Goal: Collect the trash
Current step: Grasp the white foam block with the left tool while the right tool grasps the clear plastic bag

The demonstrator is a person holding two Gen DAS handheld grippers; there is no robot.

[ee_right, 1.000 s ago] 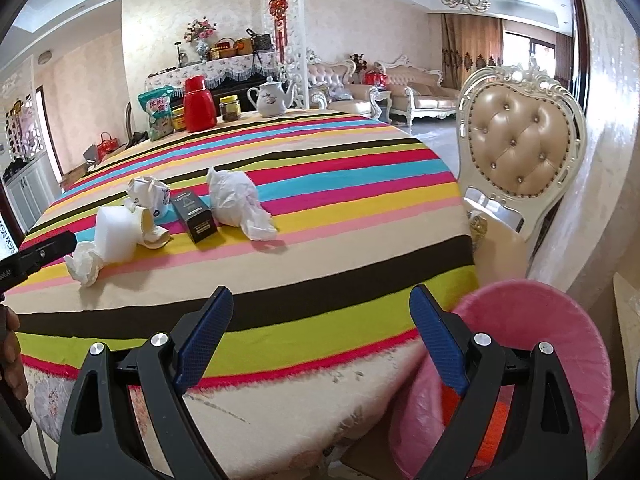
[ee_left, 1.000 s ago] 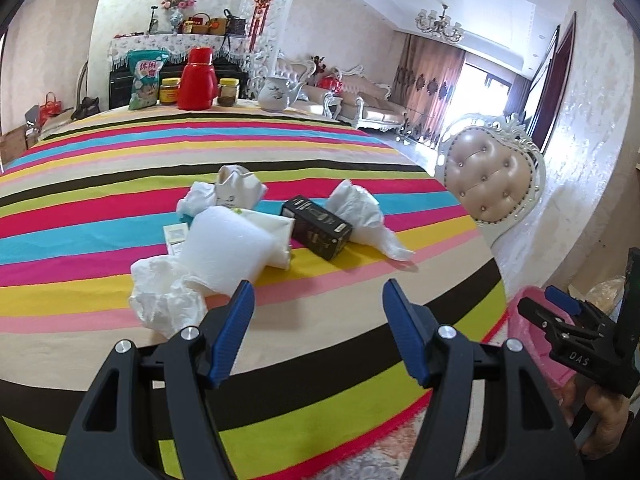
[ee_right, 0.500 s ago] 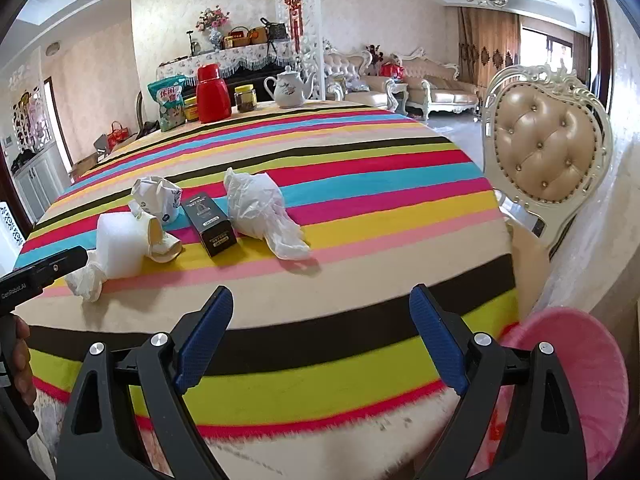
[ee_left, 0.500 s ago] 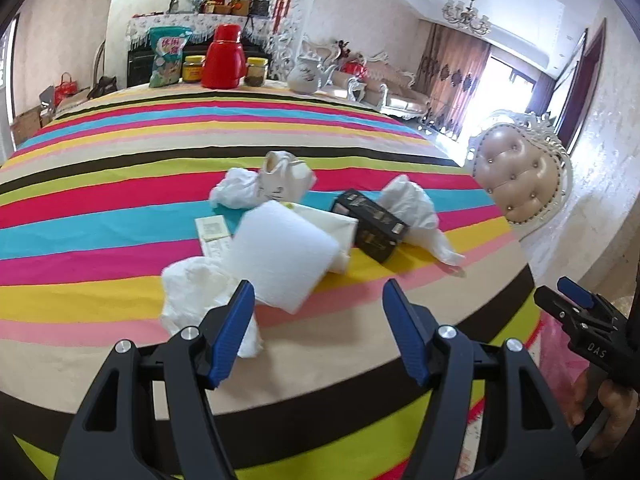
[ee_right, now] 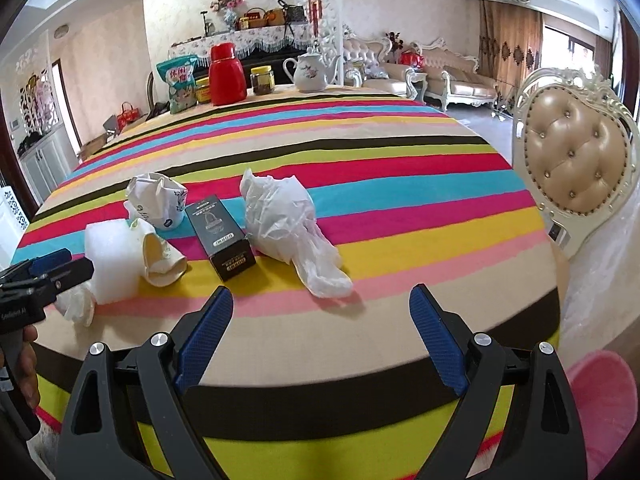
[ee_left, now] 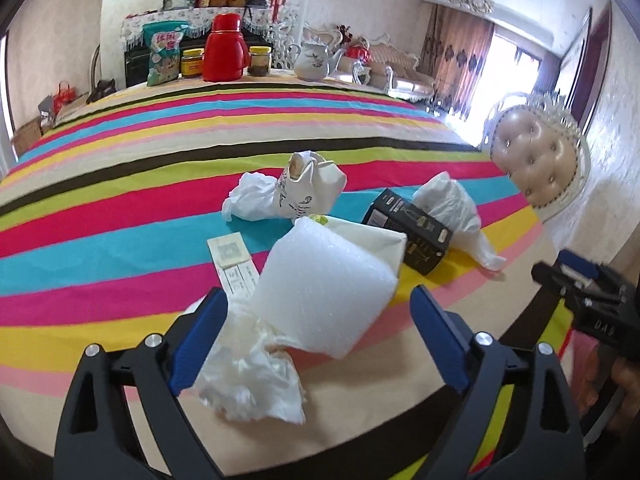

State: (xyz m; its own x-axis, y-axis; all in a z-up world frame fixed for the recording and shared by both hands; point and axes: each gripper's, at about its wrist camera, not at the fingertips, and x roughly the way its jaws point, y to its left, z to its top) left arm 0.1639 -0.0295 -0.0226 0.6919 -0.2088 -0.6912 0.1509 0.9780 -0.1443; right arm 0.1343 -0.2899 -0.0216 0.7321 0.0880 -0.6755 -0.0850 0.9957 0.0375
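Both wrist views face striped table (ee_left: 120,208) closely, sharing trash pile.

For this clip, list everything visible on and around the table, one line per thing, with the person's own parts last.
Bubble wrap piece: 1, white, near table edge, between left tongs' fingers.
Crumpled plastic bags: 3, white, scattered among trash.
Printed paper bag: 1, white, mid-table.
Cream packet: 1, beside bubble wrap.
Black box: 1, lying flat, centre.
Paper slip: 1, white, flat on cloth.
Striped tablecloth: 1, multicoloured.
Red thermos: 1, far edge.
Jars: 2, far edge.
Snack bag: 1, green, far edge.
Teapot: 1, white, far edge.
Chair: 1, beige, right.
Pink bin: 1, below table, right.
Left tongs: blue pads, opening, untouching.
Right tongs: open, empty.
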